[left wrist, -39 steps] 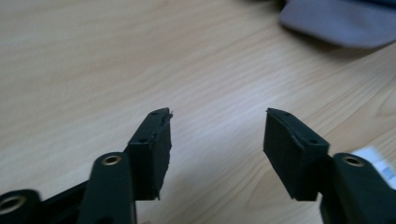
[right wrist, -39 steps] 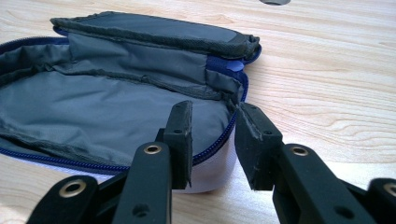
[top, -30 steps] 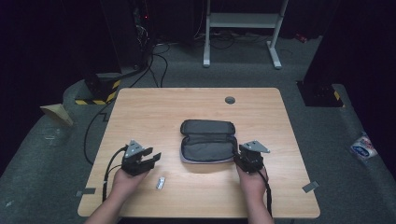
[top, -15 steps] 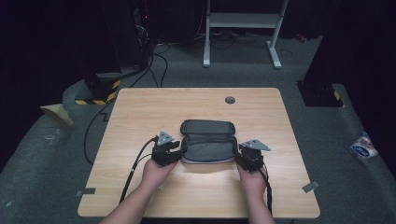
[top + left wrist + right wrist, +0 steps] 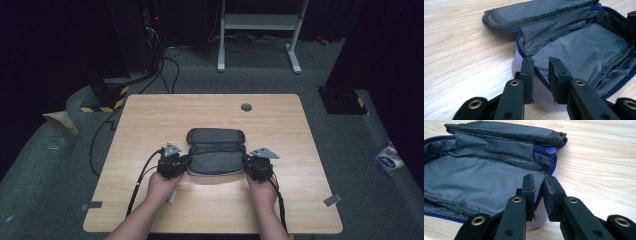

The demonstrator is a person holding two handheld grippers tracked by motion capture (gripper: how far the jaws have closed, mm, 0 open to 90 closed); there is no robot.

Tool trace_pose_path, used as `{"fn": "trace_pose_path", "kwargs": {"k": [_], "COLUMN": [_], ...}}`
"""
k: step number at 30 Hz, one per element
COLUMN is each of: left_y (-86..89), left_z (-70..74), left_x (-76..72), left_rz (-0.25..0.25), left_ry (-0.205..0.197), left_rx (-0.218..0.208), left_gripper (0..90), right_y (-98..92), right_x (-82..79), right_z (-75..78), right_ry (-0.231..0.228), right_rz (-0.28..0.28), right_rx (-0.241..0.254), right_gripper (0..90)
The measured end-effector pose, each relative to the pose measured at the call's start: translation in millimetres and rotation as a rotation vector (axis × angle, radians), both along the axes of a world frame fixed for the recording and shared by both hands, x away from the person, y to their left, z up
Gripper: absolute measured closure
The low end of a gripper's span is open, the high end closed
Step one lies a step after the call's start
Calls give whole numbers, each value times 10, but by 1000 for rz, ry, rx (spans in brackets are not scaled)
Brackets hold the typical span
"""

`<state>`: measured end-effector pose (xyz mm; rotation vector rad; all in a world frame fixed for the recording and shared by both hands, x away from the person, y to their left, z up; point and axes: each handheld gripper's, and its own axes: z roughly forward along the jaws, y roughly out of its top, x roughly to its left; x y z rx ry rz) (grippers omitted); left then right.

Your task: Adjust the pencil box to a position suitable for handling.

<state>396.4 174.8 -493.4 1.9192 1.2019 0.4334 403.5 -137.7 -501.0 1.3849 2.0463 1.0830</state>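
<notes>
Pouch: an open grey zip pouch [image 5: 216, 156] lies mid-table, slightly toward 6 o'clock from the centre, lid flap folded back toward 12 o'clock.
Left gripper: the left gripper [image 5: 541, 65] sits at the pouch's 9 o'clock end; its jaws have just been closing and now pinch the blue-zippered rim [image 5: 537, 72] between them.
Right gripper: the right gripper [image 5: 538, 182] sits at the pouch's 3 o'clock end; its jaws have also just been closing, nearly together, with the zippered edge caught between them.
High view adds: the wooden table [image 5: 150, 120], both hands, a dark round grommet [image 5: 246, 107] toward 12 o'clock, and a small pale object [image 5: 172, 196] just beside the left wrist, too small to identify.
Gripper views add: the grey lining, blue zip teeth, and a white mesh outer wall [image 5: 524, 67].
</notes>
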Motion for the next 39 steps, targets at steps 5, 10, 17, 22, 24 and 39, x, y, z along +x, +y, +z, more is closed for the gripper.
{"fn": "trace_pose_path", "kwargs": {"k": [5, 10, 17, 22, 24, 39], "left_y": [143, 105, 58, 95, 109, 485], "left_z": [-31, -55, -43, -5, 14, 103], "left_x": [18, 80, 123, 103, 90, -145], "left_rz": [22, 14, 22, 26, 25, 17], "left_ry": [-8, -15, -26, -35, -47, -79], "left_rx": [0, 1, -6, -28, -38, -38], "left_gripper": [774, 779, 736, 609, 581, 478], "right_y": [207, 246, 160, 129, 110, -207], "right_x": [69, 137, 181, 141, 117, -201], "right_z": [24, 37, 31, 105, 140, 163], "right_ry": [-5, -6, 11, -21, -32, -115], "right_rz": [27, 17, 8, 7, 0, -7], "right_rx": [-21, -29, -23, 7, 20, 41], "right_gripper": [784, 786, 727, 622, 591, 442]}}
